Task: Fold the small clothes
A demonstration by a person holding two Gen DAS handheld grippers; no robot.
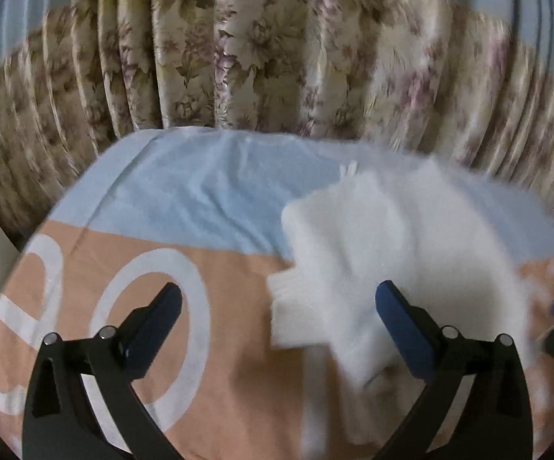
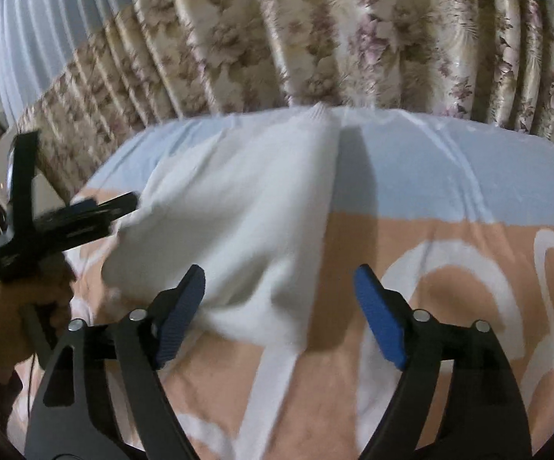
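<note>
A white knitted small garment (image 1: 372, 253) is seen lying rumpled on the peach, white and pale-blue bedsheet (image 1: 184, 199), in front of a floral pleated curtain (image 1: 238, 46). Both left tongs (image 1: 278, 308) and right tongs (image 2: 280, 291) are held released above it, nothing gripped.

Floral curtain (image 1: 238, 46) behind blue-and-peach bedsheet (image 1: 184, 199)
</note>
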